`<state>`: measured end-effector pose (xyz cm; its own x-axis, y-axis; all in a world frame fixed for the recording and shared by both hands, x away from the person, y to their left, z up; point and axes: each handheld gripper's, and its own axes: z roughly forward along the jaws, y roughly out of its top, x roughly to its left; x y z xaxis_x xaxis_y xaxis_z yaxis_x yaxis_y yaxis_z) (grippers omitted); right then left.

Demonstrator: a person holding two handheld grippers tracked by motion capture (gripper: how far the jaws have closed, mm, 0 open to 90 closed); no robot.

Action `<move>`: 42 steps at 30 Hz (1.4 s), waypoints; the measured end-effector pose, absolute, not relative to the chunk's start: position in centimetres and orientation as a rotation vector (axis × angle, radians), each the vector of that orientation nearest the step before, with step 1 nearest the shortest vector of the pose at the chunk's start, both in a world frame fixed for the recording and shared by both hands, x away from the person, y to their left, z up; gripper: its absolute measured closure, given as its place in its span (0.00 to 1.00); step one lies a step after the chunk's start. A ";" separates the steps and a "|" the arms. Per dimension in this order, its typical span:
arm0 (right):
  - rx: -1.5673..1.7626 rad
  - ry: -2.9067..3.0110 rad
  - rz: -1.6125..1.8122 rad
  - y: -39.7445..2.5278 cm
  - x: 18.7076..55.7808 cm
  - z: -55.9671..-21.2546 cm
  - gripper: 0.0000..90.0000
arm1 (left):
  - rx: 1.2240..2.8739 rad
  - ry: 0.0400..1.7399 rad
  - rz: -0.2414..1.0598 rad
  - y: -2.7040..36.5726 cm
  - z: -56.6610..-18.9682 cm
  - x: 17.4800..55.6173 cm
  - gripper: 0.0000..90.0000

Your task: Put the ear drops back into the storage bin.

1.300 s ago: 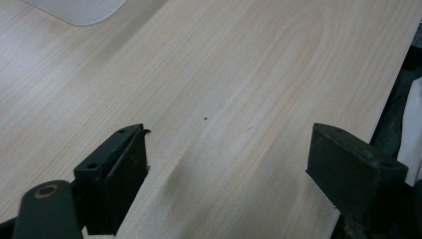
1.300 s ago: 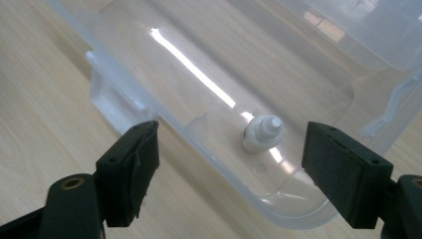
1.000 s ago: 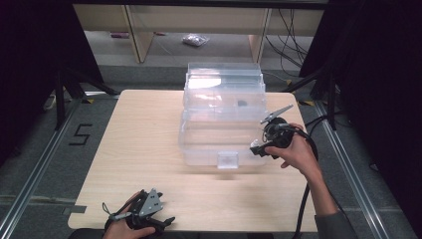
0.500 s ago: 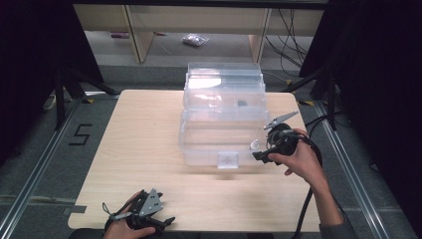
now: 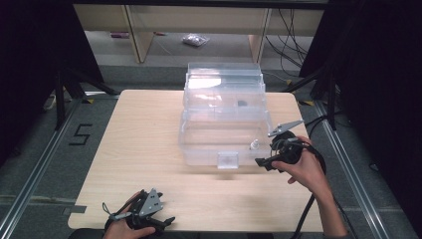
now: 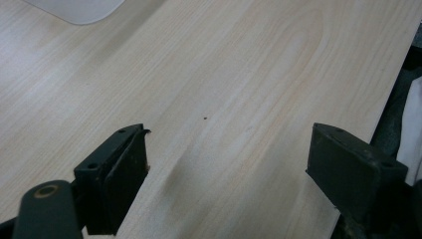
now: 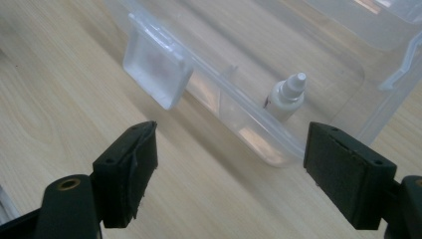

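A clear plastic box [image 5: 199, 142] stands mid-table, its lid tilted up at the back. A small white dropper bottle [image 5: 254, 145] stands upright in its front right corner and appears in the right gripper view too, bottle [image 7: 287, 94], behind the box's front wall [image 7: 234, 107]. My right gripper [image 5: 263, 163] is open, held just off the box's front right corner, apart from it; its jaws [image 7: 231, 149] frame the wall and the latch tab [image 7: 157, 67]. Near the front left edge of the table my left gripper [image 5: 166, 221] is open, with bare wood between its fingers [image 6: 226, 144].
A small dark item [image 5: 242, 103] lies in the box's rear section. The wooden table [image 5: 144, 149] has free room left of the box. Shelving and cables are on the floor beyond the far edge. The right gripper's cable [image 5: 306, 214] trails off the front edge.
My right gripper has drawn back a little toward the front edge and to the right, away from the box. The left gripper has stayed put.
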<state>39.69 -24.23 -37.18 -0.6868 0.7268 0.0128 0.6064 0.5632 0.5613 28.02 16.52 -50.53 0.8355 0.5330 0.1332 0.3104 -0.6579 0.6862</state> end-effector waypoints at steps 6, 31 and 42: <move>1.063 2.568 0.810 -24.5 39.0 -37.7 0.24 | 2.332 0.614 0.427 16.5 -50.5 28.0 0.17; 0.958 2.513 0.931 -23.9 36.3 -39.8 0.23 | 2.322 0.611 0.432 16.6 -50.5 28.0 0.17; 0.976 2.489 0.984 -23.8 34.6 -40.9 0.22 | 2.328 0.614 0.430 16.5 -50.5 28.0 0.17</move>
<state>34.57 -23.80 -40.91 -0.7278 0.6855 -0.0203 0.4863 0.5368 0.6894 27.97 16.54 -50.48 0.8342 0.5348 0.1349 0.3096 -0.6564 0.6880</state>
